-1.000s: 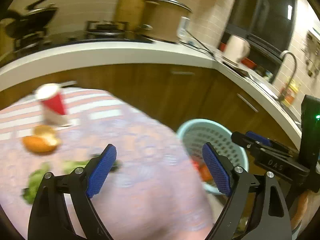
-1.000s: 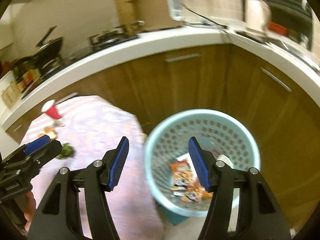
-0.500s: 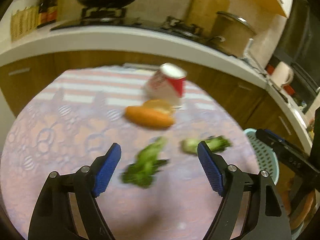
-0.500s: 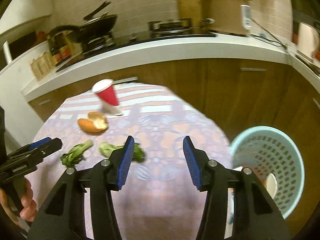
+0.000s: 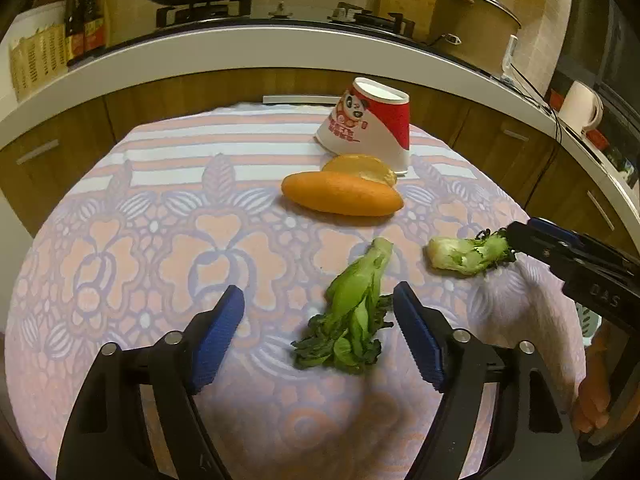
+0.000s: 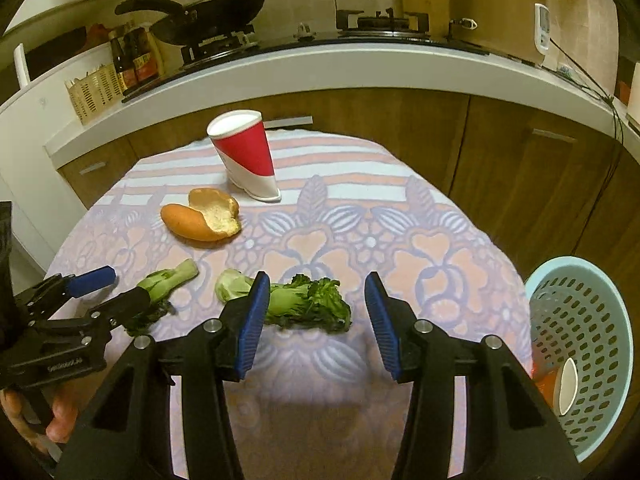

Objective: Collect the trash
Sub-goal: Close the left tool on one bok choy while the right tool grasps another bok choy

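Observation:
On the patterned tablecloth [image 5: 120, 248] lie two bok choy pieces, a bread roll and an upturned red paper cup. My left gripper [image 5: 318, 322] is open around the nearer bok choy [image 5: 354, 312]; it shows in the right wrist view [image 6: 160, 286] too. My right gripper [image 6: 314, 312] is open around the leafy end of the other bok choy [image 6: 296, 302], also seen from the left wrist [image 5: 466, 254]. The torn roll [image 5: 342, 192] [image 6: 202, 220] and the cup [image 5: 370, 122] [image 6: 246, 154] sit farther back.
A light blue perforated trash basket [image 6: 580, 316] stands right of the table, holding a white cup and wrappers. A kitchen counter [image 6: 320, 68] with a stove, wok and large pot curves behind the table.
Both grippers swung left from the basket to the table and came down close over the bok choy pieces. Both stay open.

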### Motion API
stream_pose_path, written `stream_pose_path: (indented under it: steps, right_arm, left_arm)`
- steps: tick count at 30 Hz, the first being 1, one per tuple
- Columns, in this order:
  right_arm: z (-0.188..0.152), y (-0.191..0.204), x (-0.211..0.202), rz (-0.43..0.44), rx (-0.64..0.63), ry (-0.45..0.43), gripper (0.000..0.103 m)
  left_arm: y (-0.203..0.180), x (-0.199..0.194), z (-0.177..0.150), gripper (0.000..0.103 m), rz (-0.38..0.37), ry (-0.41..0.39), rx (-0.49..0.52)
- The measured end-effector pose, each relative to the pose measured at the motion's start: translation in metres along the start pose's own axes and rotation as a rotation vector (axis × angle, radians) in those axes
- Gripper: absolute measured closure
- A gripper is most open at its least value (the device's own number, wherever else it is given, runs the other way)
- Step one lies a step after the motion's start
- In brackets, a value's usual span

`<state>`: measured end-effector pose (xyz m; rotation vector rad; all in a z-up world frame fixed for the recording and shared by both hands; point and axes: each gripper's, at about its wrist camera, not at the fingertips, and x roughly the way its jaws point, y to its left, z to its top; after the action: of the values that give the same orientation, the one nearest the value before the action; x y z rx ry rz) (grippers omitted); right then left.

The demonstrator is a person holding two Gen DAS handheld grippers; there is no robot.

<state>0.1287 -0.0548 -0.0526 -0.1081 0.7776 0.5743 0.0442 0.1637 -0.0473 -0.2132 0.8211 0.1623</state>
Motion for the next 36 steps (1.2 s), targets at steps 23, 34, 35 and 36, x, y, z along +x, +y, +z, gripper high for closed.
stream_pose_path:
  steps: [23,34,35,36]
  right_arm:
    - [-0.006,0.002,0.014,0.024,-0.014,0.023,0.057]
    - [-0.01,0.024,0.022,0.021,-0.107,0.07,0.023]
    - [-0.009,0.026,0.023,0.023,-0.104,0.074,0.021]
    - [-0.008,0.027,0.023,0.031,-0.1,0.079,0.021]
  left_arm:
    - [-0.01,0.002,-0.005,0.086,-0.047,-0.005,0.051]
    - [-0.008,0.0,-0.006,0.086,-0.054,-0.012,0.041]
    - [-0.008,-0.001,-0.006,0.086,-0.054,-0.014,0.04]
    - [-0.008,-0.001,-0.006,0.086,-0.054,-0.016,0.037]
